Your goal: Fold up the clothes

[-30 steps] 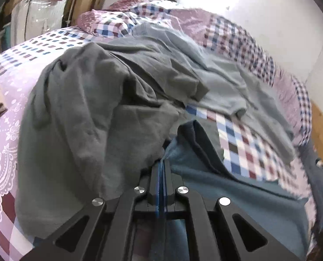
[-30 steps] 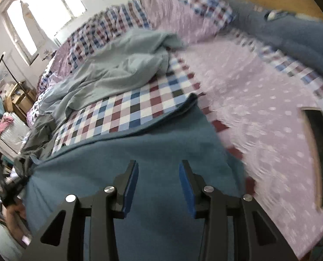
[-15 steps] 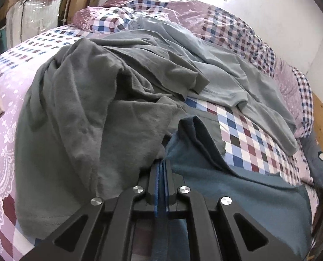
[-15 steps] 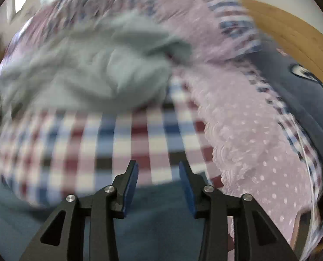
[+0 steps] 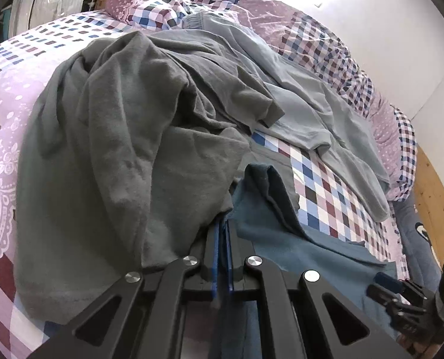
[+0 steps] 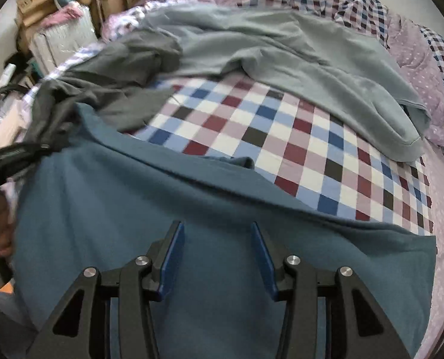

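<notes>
A dark grey garment (image 5: 126,137) lies heaped across the bed, filling the left wrist view from nine to twelve o'clock and crowding right up to the left gripper (image 5: 221,233). A pale grey-green garment (image 6: 296,51) stretches behind it toward one o'clock. The checked bedsheet (image 6: 252,125) shows bare between them, and boxes (image 6: 36,3) stand at eleven o'clock beyond the bed.

The teal-blue garment (image 6: 192,209) lies spread at the near edge, under and ahead of the right gripper (image 6: 217,254), its far hem running from ten to three o'clock.

The left gripper's fingers are pressed together on a fold of the teal-blue garment (a strip of cloth passes between the pads). The right gripper's jaws have just been opening; they stand apart above the cloth, pinching nothing.
</notes>
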Tool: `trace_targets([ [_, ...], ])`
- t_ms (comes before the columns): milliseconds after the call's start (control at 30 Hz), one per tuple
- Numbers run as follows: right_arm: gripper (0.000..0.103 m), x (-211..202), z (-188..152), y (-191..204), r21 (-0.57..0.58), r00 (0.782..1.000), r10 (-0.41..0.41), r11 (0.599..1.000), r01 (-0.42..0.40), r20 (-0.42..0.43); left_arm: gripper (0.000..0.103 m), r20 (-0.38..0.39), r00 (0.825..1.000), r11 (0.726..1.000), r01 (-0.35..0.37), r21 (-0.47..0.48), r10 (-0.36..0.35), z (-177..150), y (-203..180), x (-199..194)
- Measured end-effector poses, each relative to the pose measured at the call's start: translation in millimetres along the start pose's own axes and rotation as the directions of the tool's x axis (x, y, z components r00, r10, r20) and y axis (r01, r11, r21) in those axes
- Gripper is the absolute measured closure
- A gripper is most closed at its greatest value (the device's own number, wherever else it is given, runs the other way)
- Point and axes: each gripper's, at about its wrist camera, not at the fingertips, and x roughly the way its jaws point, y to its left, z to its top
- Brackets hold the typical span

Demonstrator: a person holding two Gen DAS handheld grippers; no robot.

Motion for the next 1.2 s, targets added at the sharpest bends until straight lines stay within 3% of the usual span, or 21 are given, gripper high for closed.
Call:
trace_targets([
  [67,0.054,10,14,-9,0.035,1.000,-0.006,0.999,0.005,0.017,0.100,0.003,1.000,1.000,-0.004,0.007,0.004,-1,-1,-2],
  [200,0.054,22,64,-31,0.093,0.989,-0.128,0.988,0.121,0.074,0.100,0.000,1.000,1.000,-0.003,0.007,0.003,1,3,-4],
  [267,0.053,13,80,-42,0.181,0.983,-0.150,0.975,0.130,0.102,0.100,-0.003,1.000,1.000,0.001,0.001,-0.001,2,5,-4],
  [333,0.053,-3,81,-35,0.194,0.985,-0.101,0.978,0.073,0.140,0.100,-0.005,1.000,1.000,0.005,-0.004,-0.005,4,8,-5],
  [400,0.051,-9,78,-10,0.127,0.986,-0.061,0.991,0.042,0.153,0.100,-0.010,1.000,1.000,0.013,-0.009,-0.013,5,10,-4],
  [567,0.049,2,69,59,-0.052,0.993,0.048,0.998,-0.043,0.109,0.100,-0.014,1.000,1.000,0.021,-0.003,-0.021,5,10,-4],
  [733,0.049,-7,43,85,-0.020,0.985,0.087,0.996,-0.085,0.147,0.100,0.001,1.000,1.000,0.022,-0.012,-0.022,8,14,-12],
  [867,0.048,-33,0,73,0.068,0.978,0.084,0.993,-0.098,0.193,0.098,0.073,0.997,1.000,0.030,-0.004,-0.030,15,16,-32],
  [933,0.048,-49,-27,64,0.097,0.975,0.064,0.992,-0.086,0.213,0.086,0.098,0.994,0.999,0.041,0.000,-0.041,17,18,-41],
  [1000,0.047,-67,-60,56,0.105,0.973,0.018,0.994,-0.043,0.230,0.063,0.112,0.992,0.999,0.050,-0.002,-0.050,16,22,-49],
  [1133,0.044,-96,-122,47,0.113,0.962,-0.081,0.992,0.053,0.261,0.049,0.127,0.990,0.998,0.063,-0.010,-0.061,6,29,-60],
  [1200,0.032,-102,-145,45,0.122,0.958,-0.104,0.990,0.073,0.268,0.048,0.101,0.992,0.997,0.073,-0.020,-0.071,-3,32,-61],
])
